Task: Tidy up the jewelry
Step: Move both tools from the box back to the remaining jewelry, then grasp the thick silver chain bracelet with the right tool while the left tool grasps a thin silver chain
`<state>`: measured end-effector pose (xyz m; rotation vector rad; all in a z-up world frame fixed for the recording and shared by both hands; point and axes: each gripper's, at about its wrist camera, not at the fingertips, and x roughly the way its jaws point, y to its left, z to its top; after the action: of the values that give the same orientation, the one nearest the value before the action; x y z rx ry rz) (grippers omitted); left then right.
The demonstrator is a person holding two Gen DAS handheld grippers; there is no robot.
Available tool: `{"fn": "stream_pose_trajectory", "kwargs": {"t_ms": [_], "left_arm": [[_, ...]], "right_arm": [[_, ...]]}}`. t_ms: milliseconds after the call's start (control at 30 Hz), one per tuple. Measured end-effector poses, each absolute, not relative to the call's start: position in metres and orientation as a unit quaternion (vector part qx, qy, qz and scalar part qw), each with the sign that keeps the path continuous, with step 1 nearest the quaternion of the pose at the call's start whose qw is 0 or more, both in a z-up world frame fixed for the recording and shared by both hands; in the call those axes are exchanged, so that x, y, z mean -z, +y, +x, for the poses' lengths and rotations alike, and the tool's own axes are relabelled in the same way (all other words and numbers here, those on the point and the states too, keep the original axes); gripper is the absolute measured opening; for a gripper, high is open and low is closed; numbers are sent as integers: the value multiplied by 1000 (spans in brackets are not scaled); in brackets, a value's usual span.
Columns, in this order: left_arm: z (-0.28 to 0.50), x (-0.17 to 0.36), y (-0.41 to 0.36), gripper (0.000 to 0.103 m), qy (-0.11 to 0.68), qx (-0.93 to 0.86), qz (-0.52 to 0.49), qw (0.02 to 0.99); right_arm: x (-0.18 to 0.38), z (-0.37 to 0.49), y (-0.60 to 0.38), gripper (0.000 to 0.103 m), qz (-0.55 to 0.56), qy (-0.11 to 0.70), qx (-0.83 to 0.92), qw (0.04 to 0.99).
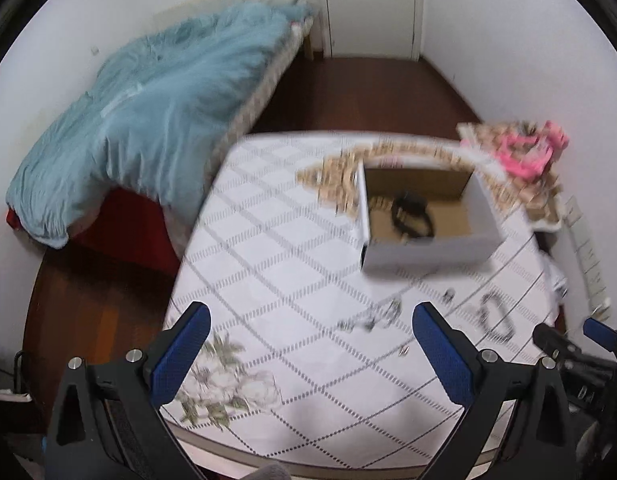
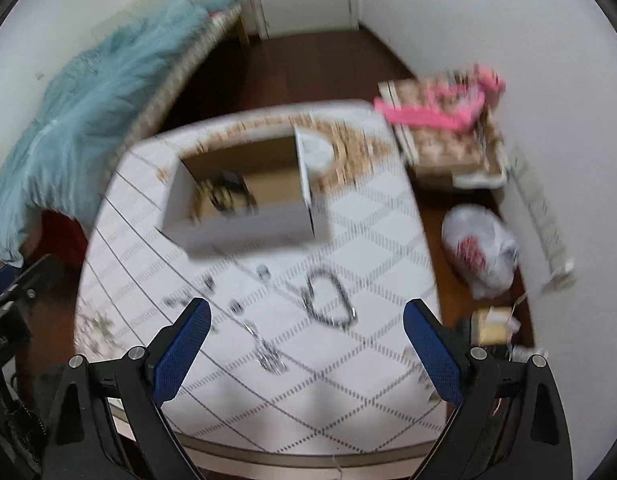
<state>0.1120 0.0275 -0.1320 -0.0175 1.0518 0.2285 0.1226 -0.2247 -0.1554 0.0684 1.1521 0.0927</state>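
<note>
Grippers both spread wide, holding nothing: left gripper (image 1: 311, 350) and right gripper (image 2: 307, 344) hover level over white diamond-patterned tablecloth (image 2: 348, 380). Silver chain jewelry (image 2: 328, 296) lies loose before white open cardboard box (image 2: 244, 232)

A white cardboard box (image 2: 244, 216) sits open at the table's far side, a dark bracelet (image 2: 228, 194) inside; a looped chain (image 2: 328, 300) and small silver pieces (image 2: 268, 354) lie scattered nearer.
</note>
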Motion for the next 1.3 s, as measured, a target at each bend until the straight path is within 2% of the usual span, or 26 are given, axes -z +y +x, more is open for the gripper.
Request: {"fn": "stream_pose_trajectory", "kwargs": {"t_ms": [67, 133, 200, 267, 533, 567, 600, 633, 667, 933, 1033, 1300], "left_arm": [[114, 157, 27, 103, 523, -114, -3, 845], [114, 177, 29, 103, 542, -117, -4, 832], [116, 197, 31, 103, 560, -119, -11, 820], [117, 212, 32, 103, 575, -123, -15, 809], [116, 239, 34, 103, 601, -122, -29, 789], [115, 241, 31, 103, 603, -120, -28, 788], [115, 242, 28, 103, 604, -117, -26, 788], [114, 244, 25, 103, 606, -113, -26, 787], [114, 244, 22, 103, 607, -109, -27, 787], [107, 247, -21, 102, 614, -42, -31, 788], [107, 250, -33, 96, 618, -24, -42, 784], [108, 250, -80, 96, 617, 38, -47, 785]], "right_arm": [[188, 128, -237, 97, 48, 567, -32, 822], [212, 134, -247, 90, 61, 581, -21, 811], [231, 142, -254, 78, 70, 589, -15, 805], [249, 151, -261, 74, 73, 594, -7, 801], [265, 170, -245, 51, 2, 586, -5, 811], [264, 171, -242, 43, -5, 582, -9, 813], [263, 170, -240, 25, -11, 578, -14, 816], [262, 169, -238, 15, -16, 577, -20, 816], [262, 168, -236, 8, -19, 579, -23, 815], [258, 128, -261, 7, 48, 598, -41, 799], [258, 113, -275, 7, 74, 599, -33, 796], [262, 98, -292, 7, 103, 594, -9, 798]]}}
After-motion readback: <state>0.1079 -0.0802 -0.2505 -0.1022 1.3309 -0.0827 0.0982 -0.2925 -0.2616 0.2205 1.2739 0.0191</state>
